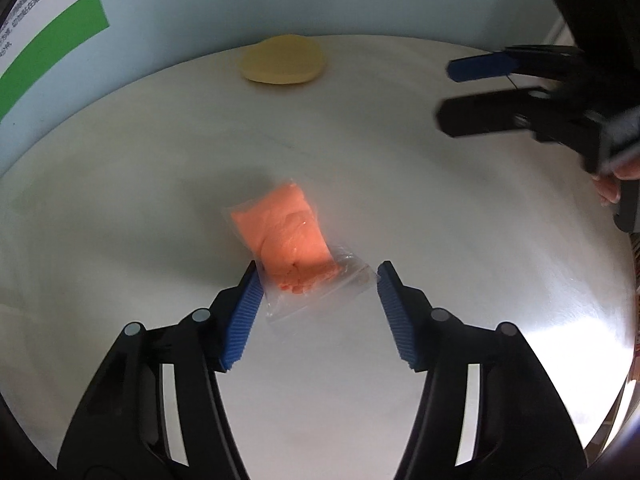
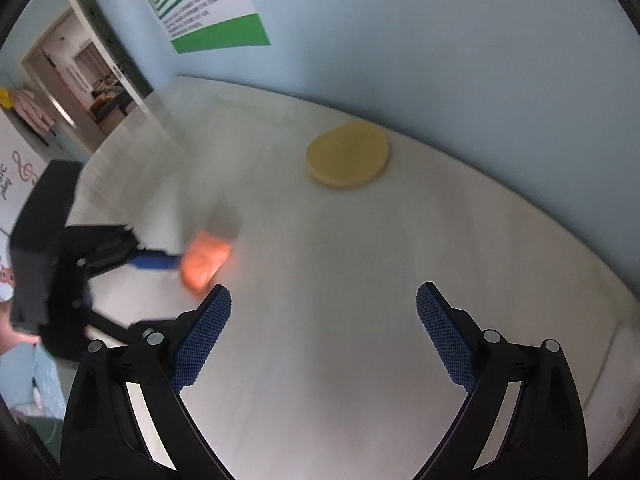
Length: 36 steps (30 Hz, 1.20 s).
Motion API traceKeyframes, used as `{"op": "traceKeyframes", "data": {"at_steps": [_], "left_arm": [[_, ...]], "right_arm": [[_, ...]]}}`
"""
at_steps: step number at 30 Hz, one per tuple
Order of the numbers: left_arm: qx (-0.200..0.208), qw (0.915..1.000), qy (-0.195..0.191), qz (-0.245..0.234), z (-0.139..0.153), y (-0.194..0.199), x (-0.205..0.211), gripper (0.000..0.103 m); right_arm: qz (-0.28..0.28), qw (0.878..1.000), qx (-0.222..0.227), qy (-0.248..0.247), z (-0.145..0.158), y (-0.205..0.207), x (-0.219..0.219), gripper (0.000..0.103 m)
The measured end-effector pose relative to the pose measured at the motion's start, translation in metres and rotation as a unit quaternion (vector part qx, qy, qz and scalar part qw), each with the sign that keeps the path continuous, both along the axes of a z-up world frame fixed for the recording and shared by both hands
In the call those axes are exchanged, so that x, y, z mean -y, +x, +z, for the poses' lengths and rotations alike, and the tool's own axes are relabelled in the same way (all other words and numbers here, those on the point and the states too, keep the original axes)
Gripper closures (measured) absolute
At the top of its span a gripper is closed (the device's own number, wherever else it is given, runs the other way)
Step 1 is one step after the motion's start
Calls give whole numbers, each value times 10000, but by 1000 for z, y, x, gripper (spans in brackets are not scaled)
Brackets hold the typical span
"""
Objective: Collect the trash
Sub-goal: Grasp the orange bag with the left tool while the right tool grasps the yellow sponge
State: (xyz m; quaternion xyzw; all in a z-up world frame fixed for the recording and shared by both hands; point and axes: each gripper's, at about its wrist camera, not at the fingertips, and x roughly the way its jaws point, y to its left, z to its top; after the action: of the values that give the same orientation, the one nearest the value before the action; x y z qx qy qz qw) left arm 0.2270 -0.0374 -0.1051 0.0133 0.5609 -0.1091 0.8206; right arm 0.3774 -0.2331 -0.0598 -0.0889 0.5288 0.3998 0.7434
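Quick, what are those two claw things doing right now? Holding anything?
Left gripper: open, its fingers either side of the clear bag of orange stuff, not clamped on it.
Right gripper: open and empty, over the white table.

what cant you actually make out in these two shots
- Orange packet: smeared by motion blur in the right wrist view; contents unclear.
- Left gripper: whether it touches the packet's clear plastic is unclear.
- Poster text: too small, cut off by the edge.
- Trash bin: not in either view.
- Tan disc: what it is cannot be told.
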Motion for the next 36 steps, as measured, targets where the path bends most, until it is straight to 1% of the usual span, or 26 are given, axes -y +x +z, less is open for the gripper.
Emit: {"op": "traceKeyframes", "data": {"at_steps": [2, 5, 9, 10, 11, 12, 13, 16, 18, 20, 21, 22, 23, 25, 26, 29, 31, 32, 33, 36], "left_arm": [[25, 10000, -80, 27, 0, 3, -11, 51], [44, 9998, -190, 109, 1, 4, -27, 53], [58, 9996, -213, 156, 1, 5, -49, 53], [47, 9996, -203, 167, 1, 4, -53, 50], [18, 9996, -211, 201, 0, 4, -59, 44], [-11, 9994, -251, 245, 0, 4, -63, 27], [32, 9991, -282, 305, 1, 3, -68, 19], [81, 9987, -368, 355, 3, 10, -76, 19], [68, 9981, -441, 432, 3, 9, -73, 19], [50, 9977, -482, 470, 2, 0, -67, 24], [66, 9977, -473, 484, 1, 0, -68, 31], [88, 9978, -446, 485, 1, -2, -70, 39], [110, 9979, -422, 471, 2, -5, -71, 45], [115, 9980, -373, 495, 3, 1, -66, 60], [109, 9979, -389, 516, 4, -3, -69, 64], [54, 9977, -404, 537, 4, -6, -75, 68], [33, 9982, -335, 496, 6, -11, -75, 69], [34, 9986, -282, 455, 10, -7, -74, 69], [43, 9988, -236, 421, 12, 1, -67, 69], [78, 9995, -133, 284, 21, -9, -55, 69]], "right_arm": [[21, 10000, 9, -30, -5, 11, -15, 10], [49, 9997, 153, -210, -12, 26, -39, 10], [35, 9992, 123, -379, -25, 47, -66, 10], [35, 9989, 140, -440, -28, 52, -73, 10], [29, 9984, 197, -532, -31, 55, -79, 10], [22, 9980, 222, -598, -34, 58, -83, 10], [-11, 9977, 218, -649, -37, 62, -87, 10], [-82, 9973, 288, -673, -39, 68, -94, 10], [-127, 9970, 328, -689, -41, 71, -98, 10], [-176, 9968, 359, -694, -41, 71, -99, 10], [-179, 9965, 397, -710, -41, 71, -100, 14], [-153, 9960, 481, -736, -39, 70, -99, 23], [-133, 9956, 513, -768, -39, 70, -99, 27], [-120, 9965, 421, -716, -38, 72, -98, 27], [-128, 9964, 413, -727, -38, 72, -97, 27], [-198, 9969, 392, -658, -35, 69, -91, 27], [-239, 9975, 368, -558, -30, 64, -86, 27], [-250, 9978, 353, -493, -25, 60, -82, 27], [-239, 9981, 340, -465, -23, 59, -88, 27], [-222, 9984, 359, -385, -7, 44, -78, 27]]}}
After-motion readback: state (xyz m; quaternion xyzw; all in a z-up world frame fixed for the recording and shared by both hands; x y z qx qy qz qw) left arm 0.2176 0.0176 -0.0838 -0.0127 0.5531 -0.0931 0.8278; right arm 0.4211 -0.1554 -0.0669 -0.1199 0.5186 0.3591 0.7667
